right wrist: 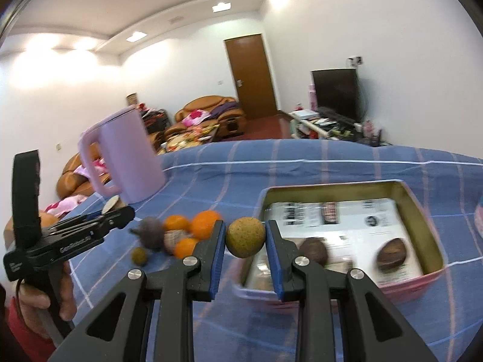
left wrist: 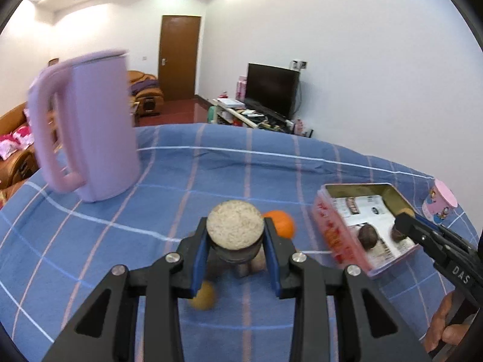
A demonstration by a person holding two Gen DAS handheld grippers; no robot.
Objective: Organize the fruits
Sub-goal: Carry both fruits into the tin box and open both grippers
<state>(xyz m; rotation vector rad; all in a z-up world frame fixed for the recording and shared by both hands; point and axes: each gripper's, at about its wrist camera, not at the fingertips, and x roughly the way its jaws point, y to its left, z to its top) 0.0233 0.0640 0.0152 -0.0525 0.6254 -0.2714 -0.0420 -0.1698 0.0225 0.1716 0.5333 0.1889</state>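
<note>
Right wrist view: right claw (right wrist: pixel 245 242) clamped across the middle of a small round yellow-green fruit (right wrist: pixel 245 237), lifted beside the tin box (right wrist: pixel 422 208); it looks light, firm and liable to roll. Left claw (left wrist: pixel 235 235) clamps a cut-topped fruit (left wrist: pixel 235 225)

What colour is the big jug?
The jug is pale lilac-pink; the right wrist view shows it best.

The pink kettle (left wrist: pixel 90 132) was motion-blurred in the left wrist view. A yellowish fruit (left wrist: pixel 203 300) sat half hidden behind the left tool (left wrist: pixel 235 247). The pink cup (right wrist: pixel 478 217) was cut off at the right wrist view's edge.
</note>
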